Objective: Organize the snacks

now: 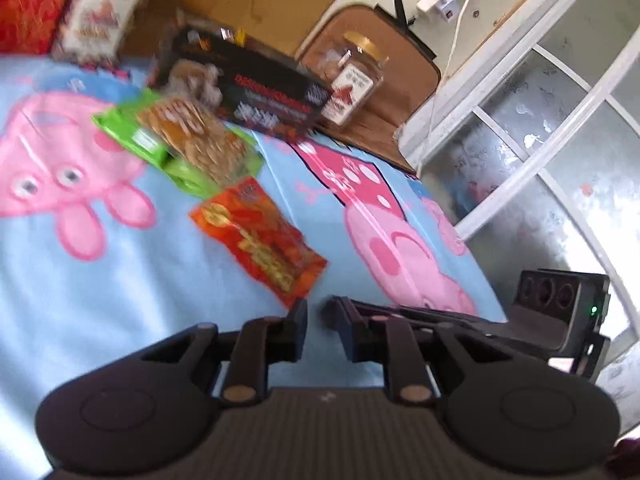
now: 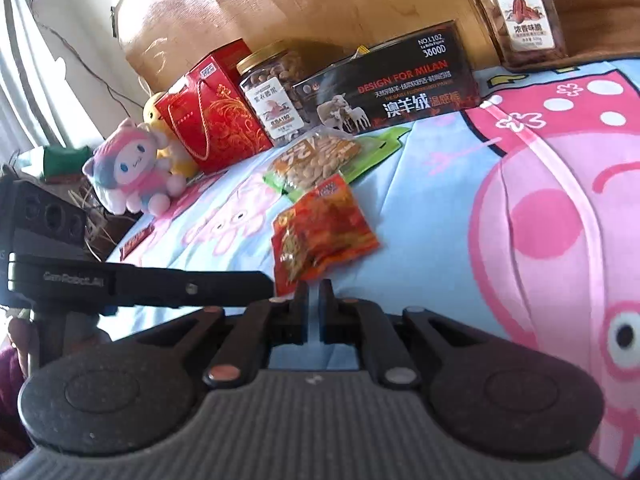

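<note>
A red-orange snack packet (image 1: 260, 240) (image 2: 320, 228) lies flat on the blue pig-print blanket (image 1: 80, 300) (image 2: 440, 240). Behind it a green packet of nuts (image 1: 188, 144) (image 2: 320, 156) rests against a long black box (image 1: 248, 88) (image 2: 392, 92). My left gripper (image 1: 319, 312) hovers just short of the red packet's near corner, fingers almost together with nothing between them. My right gripper (image 2: 314, 292) is shut and empty, close beside it, also at the packet's near edge. A square nut jar (image 1: 352, 80) (image 2: 520, 12) and a round nut jar (image 1: 100, 12) (image 2: 272, 92) stand at the back.
A red gift box (image 2: 212, 120) (image 1: 28, 4) and plush toys (image 2: 132, 172) sit at the blanket's far left edge. A wooden headboard (image 2: 320, 0) backs the row. A frosted window frame (image 1: 560, 140) and a wall plug with cable (image 1: 440, 4) are on the right.
</note>
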The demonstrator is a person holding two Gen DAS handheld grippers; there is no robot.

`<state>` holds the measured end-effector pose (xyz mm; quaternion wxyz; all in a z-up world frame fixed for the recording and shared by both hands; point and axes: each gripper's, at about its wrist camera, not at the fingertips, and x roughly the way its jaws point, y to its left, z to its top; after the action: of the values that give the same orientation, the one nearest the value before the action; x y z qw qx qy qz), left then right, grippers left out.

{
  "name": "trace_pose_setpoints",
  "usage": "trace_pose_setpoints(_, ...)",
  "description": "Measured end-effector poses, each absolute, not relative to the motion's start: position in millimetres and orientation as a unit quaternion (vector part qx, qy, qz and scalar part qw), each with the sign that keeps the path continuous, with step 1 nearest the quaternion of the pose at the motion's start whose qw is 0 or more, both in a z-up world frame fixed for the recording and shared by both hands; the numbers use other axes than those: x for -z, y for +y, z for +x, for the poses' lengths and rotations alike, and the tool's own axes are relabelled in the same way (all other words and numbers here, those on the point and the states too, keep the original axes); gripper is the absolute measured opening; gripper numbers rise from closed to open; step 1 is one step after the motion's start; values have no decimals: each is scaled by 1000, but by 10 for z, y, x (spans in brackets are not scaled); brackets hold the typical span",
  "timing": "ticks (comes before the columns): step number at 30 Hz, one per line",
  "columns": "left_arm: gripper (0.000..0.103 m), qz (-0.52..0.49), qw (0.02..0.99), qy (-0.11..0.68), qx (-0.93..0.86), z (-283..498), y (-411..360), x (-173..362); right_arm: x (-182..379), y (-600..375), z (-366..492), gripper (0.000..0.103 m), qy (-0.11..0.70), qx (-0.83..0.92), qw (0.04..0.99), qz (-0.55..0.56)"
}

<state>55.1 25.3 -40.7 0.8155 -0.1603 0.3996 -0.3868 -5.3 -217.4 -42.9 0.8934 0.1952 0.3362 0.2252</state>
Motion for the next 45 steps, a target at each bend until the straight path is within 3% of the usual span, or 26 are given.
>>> trace_pose_setpoints(10, 40, -125, 880, 359, 285, 819, 428, 190, 577, -2477, -9, 14, 347, -206, 855, 327)
trace_pose_setpoints(16, 50, -149, 857, 389, 303, 1188, 353, 312, 549, -2417, 34, 21, 350, -206, 849, 338)
trace_pose_setpoints(19, 45, -174, 835, 412, 320, 1264, 299, 423, 565, -2427, 66, 21, 351, -207, 846, 345)
trace_pose_setpoints(22, 20, -176, 824, 421, 335, 1212, 226, 501, 563, -2417, 117, 21, 350, -204, 845, 349)
trace_pose_setpoints(25, 15, -176, 830, 415, 328, 1078, 242, 523, 553, -2435, 117, 21, 346, -203, 850, 340)
trace_pose_setpoints(35, 14, -215, 804, 433, 346, 529, 431, 604, 503, -2477, -150, 23, 360, -240, 850, 300)
trace_pose_setpoints(45, 14, -154, 827, 431, 327, 210, 336, 487, 528, -2474, -458, 23, 351, -232, 848, 322)
